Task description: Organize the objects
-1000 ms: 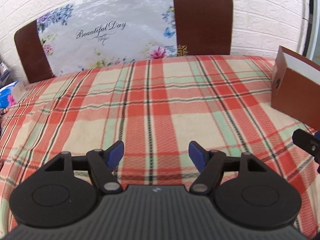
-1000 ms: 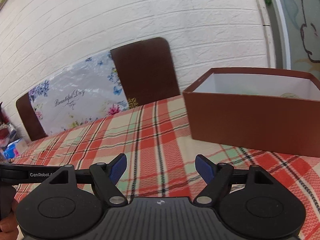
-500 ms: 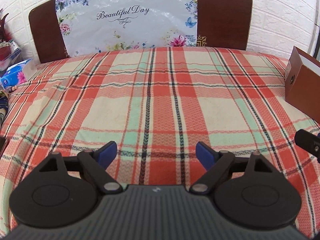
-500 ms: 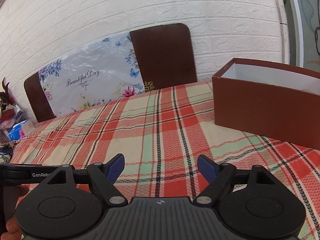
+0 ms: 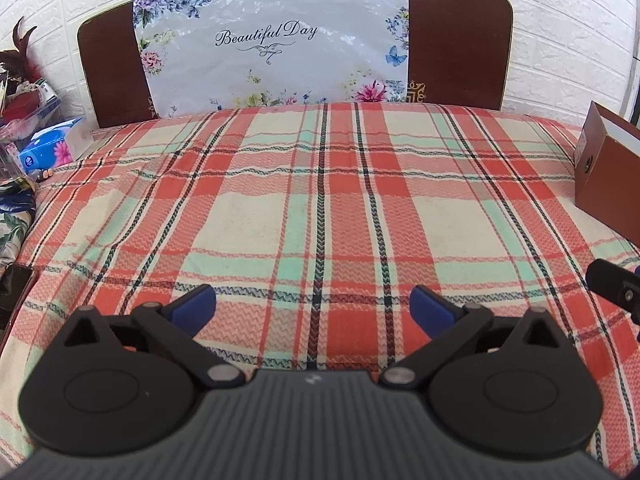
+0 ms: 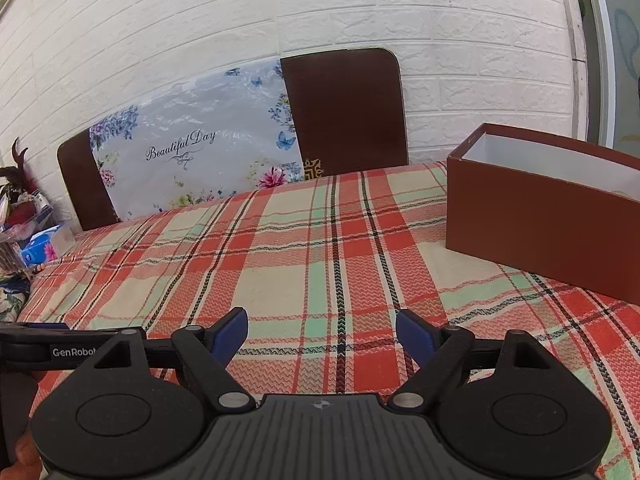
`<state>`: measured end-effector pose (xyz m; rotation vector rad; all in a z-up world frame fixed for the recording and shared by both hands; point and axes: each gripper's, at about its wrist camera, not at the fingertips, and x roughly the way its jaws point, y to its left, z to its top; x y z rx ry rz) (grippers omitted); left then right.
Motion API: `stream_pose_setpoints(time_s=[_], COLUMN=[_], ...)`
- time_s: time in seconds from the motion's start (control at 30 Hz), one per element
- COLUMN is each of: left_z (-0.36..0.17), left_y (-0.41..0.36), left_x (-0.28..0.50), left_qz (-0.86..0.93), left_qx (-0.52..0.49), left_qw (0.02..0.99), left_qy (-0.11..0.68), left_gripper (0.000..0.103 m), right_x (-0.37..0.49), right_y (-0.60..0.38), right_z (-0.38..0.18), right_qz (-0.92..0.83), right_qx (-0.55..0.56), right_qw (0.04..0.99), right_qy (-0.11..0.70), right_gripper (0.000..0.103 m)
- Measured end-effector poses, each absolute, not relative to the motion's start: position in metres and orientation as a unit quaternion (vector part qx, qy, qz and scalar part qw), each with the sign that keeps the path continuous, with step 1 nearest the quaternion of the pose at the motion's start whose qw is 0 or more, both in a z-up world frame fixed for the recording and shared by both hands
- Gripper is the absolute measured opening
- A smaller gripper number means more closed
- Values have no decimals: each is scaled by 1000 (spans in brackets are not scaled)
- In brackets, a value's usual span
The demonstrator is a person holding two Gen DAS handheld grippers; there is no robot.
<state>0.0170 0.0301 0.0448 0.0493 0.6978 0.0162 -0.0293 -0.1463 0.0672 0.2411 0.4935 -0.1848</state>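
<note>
A brown open box [image 6: 552, 224] with a white inside stands on the plaid cloth [image 6: 320, 248] at the right; its corner shows at the right edge of the left wrist view [image 5: 608, 172]. My left gripper [image 5: 313, 307] is open and empty above the near part of the cloth. My right gripper [image 6: 322, 332] is open and empty, left of and nearer than the box. The left gripper also shows at the left edge of the right wrist view [image 6: 48, 350].
A brown headboard with a floral "Beautiful Day" sheet [image 5: 276, 44] stands against the white brick wall. A blue tissue pack [image 5: 48, 150] and clutter lie off the cloth's left edge. A dark flat thing [image 5: 14, 284] lies at the near left.
Both grippers have drawn back and risen, so more of the cloth and headboard shows. The left gripper's jaws have opened wider. The box looks farther away.
</note>
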Motion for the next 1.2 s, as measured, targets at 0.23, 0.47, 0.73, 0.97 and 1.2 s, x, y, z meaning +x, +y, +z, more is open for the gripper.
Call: stream_pose_setpoints(time_s=[0.23,0.47,0.73,0.97,1.2], left_z=[51,53,59,56,55], left_y=[26,19,8,1,-5], left_x=[12,14,22,26,22], left_qz=[15,14,16,7,8], left_qx=[31,43,52,55,69], left_qw=[942,939,945,939,937], left_qy=[335,340,323,340,343], left_gripper=[103,103,103,103,103], right_x=[-35,-35,-32,-33,-32], right_y=[-150,-157,-170,-184,-185], right_z=[66,65,66,65,59], right_qz=[-86,-91,-104,-120,-115], right_qx=[131,142,149,162,168], right_qw=[959,958,955,952,949], right_qy=[235,232,233,231,238], right_gripper=[82,83,84,87,87])
